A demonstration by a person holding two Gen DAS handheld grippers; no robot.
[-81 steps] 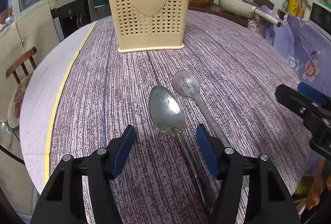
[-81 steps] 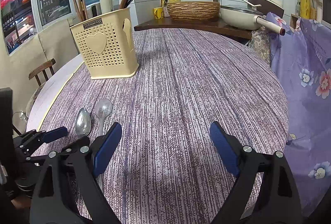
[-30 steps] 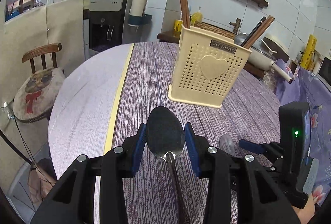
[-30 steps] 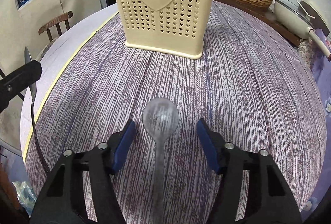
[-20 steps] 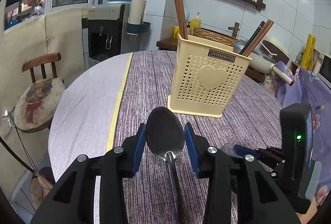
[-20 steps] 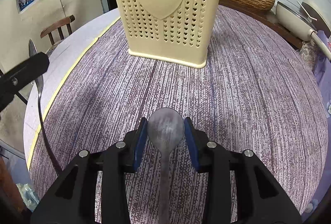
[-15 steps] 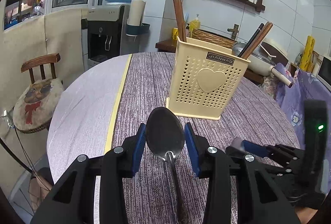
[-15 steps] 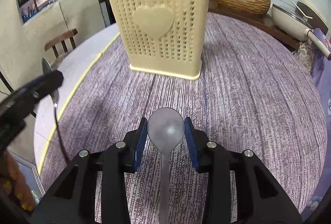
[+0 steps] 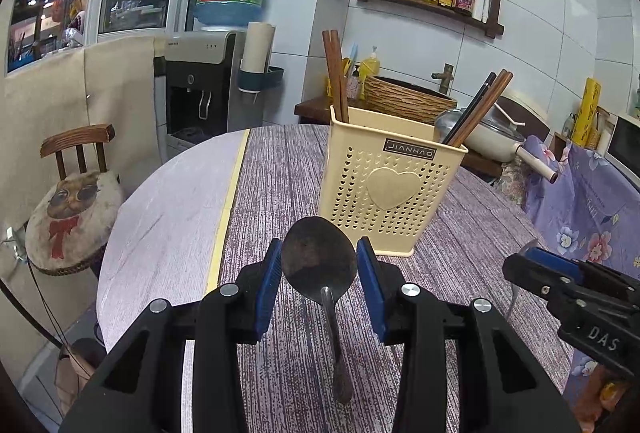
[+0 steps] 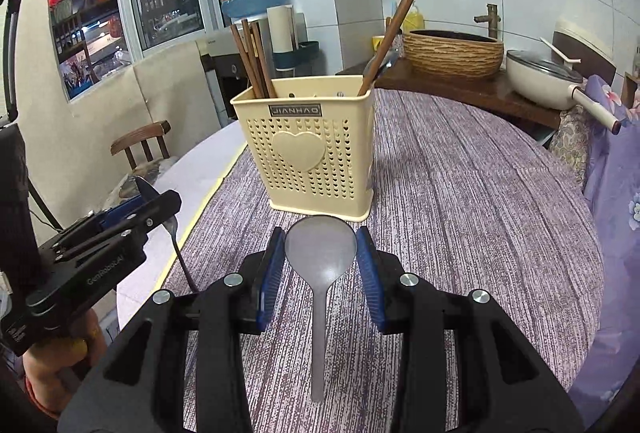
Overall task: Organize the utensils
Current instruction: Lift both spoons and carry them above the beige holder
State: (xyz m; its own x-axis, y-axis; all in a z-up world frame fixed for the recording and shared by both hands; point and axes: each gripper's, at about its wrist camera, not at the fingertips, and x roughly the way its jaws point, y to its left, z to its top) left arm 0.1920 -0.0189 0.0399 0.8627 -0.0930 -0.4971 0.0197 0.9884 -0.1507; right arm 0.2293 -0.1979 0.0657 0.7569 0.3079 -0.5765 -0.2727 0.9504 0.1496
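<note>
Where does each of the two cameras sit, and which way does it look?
Left wrist: on the left claw, looking along a held dark spoon toward the cream holder; right claw at the right.
Right wrist: on the right claw, holding a pale spoon; left claw at the left.
Shared: holder, table.

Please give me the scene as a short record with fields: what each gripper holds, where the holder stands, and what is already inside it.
left gripper: shut on dark spoon, bowl between the fingers, handle hanging down
right gripper: shut on pale spoon, held the same way
utensil holder: cream, perforated, upright on the table, ahead of both grippers
inside holder: brown chopsticks at both ends
spoons in holder: cannot tell
</note>
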